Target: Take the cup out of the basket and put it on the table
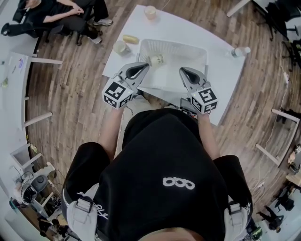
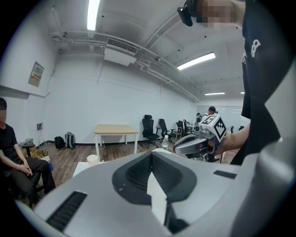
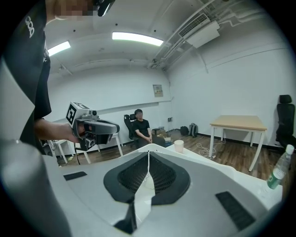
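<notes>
A white basket (image 1: 175,45) stands on the white table (image 1: 136,23), and a cream cup (image 1: 156,60) lies inside it near the left wall. My two grippers hover side by side above the basket's near edge, held level. The left gripper (image 1: 143,66) is just on the near side of the cup, its jaws closed together with nothing between them (image 2: 151,155). To the right, over the basket's near right part, the right gripper (image 1: 182,70) is likewise shut and empty (image 3: 148,152). Each gripper view shows the other gripper (image 2: 199,141) (image 3: 92,127) but not the basket.
On the table outside the basket are a cup (image 1: 120,47) at its left, a yellowish item (image 1: 130,39), another cup (image 1: 150,12) at the far edge and a water bottle (image 1: 240,52) at the right. A seated person (image 1: 56,16) is far left; a wooden desk (image 2: 115,130) and office chairs (image 2: 148,127) stand beyond.
</notes>
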Available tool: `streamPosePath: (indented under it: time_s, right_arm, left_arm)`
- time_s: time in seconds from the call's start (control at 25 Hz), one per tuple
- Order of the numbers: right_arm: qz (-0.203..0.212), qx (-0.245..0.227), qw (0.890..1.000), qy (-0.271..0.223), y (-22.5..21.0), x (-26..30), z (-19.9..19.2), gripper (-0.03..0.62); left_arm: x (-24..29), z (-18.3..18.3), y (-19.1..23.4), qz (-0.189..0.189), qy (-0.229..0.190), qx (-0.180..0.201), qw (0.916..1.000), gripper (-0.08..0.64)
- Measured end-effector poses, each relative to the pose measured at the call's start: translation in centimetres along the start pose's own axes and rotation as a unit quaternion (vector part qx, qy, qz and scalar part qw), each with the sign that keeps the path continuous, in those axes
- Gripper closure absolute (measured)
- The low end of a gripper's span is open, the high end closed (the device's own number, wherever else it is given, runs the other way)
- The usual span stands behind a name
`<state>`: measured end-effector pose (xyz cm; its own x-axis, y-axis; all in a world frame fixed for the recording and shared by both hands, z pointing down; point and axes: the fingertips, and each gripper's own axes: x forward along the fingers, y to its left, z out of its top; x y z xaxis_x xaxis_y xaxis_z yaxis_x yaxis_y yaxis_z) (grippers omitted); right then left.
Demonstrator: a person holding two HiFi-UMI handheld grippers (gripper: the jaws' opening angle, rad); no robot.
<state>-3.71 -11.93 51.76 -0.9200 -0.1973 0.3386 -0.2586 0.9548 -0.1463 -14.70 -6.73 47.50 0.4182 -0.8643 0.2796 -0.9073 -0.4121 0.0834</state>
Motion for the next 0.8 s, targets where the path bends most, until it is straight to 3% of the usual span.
streamPosePath:
  time_s: [0.24, 0.48, 0.64, 0.72, 0.8]
  right_arm:
    - [0.021, -0.024, 0.999, 0.027, 0.6, 1.9, -0.3, 0.565]
    - [0.074, -0.081, 0.989, 0.104, 1.2, 6.7, -2.1, 0.565]
    - [0.113, -0.184, 0.958, 0.186, 1.3, 11.4, -5.1, 0.563]
    - [0.136, -0.239, 0.933, 0.232, 1.1, 13.6, -7.3, 0.538]
    - [0.167, -0.287, 0.902, 0.277, 1.3, 15.6, -9.6, 0.459]
  left_arm:
    - [-0.8, 0.1, 0.2, -0.002, -0.017, -0.023, 0.9996, 0.552]
    - [-1.8, -0.4, 0.7, 0.007, -0.023, -0.036, 0.9991, 0.552]
    - [-2.7, -0.9, 1.0, 0.016, -0.027, -0.046, 0.9984, 0.552]
    - [-3.1, -1.1, 1.1, 0.024, -0.031, -0.053, 0.9978, 0.552]
    - [-3.9, -1.2, 1.3, 0.039, -0.034, -0.062, 0.9967, 0.552]
